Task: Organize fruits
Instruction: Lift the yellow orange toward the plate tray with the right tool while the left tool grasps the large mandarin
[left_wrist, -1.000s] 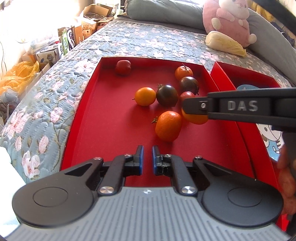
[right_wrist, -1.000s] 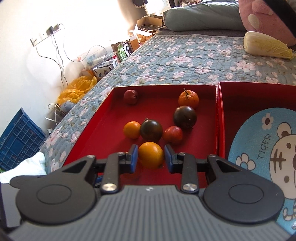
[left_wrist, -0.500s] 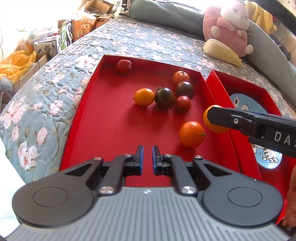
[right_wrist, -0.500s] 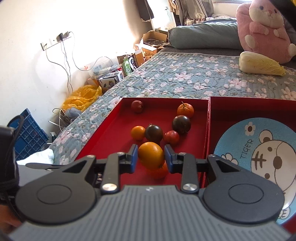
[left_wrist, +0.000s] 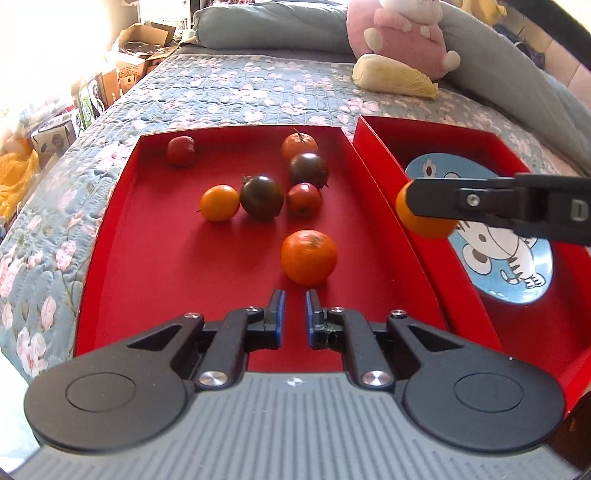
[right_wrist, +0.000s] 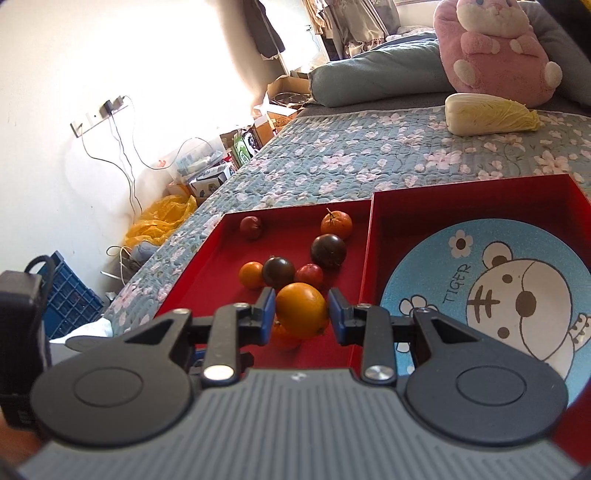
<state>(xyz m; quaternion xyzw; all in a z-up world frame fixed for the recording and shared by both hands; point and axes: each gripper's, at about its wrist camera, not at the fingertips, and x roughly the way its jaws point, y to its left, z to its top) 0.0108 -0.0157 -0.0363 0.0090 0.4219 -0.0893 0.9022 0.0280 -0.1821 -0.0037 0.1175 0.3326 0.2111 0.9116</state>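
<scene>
My right gripper (right_wrist: 301, 310) is shut on an orange tomato (right_wrist: 302, 309) and holds it in the air; in the left wrist view that tomato (left_wrist: 424, 223) hangs over the left edge of the blue tiger plate (left_wrist: 506, 258). The plate (right_wrist: 491, 295) lies in the right red tray (right_wrist: 469, 195). The left red tray (left_wrist: 155, 258) holds several fruits: a large orange one (left_wrist: 309, 256), two dark tomatoes (left_wrist: 262, 196), small red ones (left_wrist: 304, 198) and an orange one (left_wrist: 219, 202). My left gripper (left_wrist: 293, 317) is empty, its jaws nearly closed, just short of the large orange fruit.
Both trays sit on a floral quilted bed (left_wrist: 240, 88). A cabbage (left_wrist: 391, 75), a pink plush toy (left_wrist: 402, 33) and a pillow (left_wrist: 273, 22) lie at the back. Cardboard boxes (left_wrist: 136, 70), a yellow bag (right_wrist: 162, 221) and a blue crate (right_wrist: 66, 295) stand on the floor at left.
My right gripper has lifted the orange tomato out of the left tray and carried it right, to the plate's edge. The large orange fruit has rolled a little. The left gripper stays nearly closed.
</scene>
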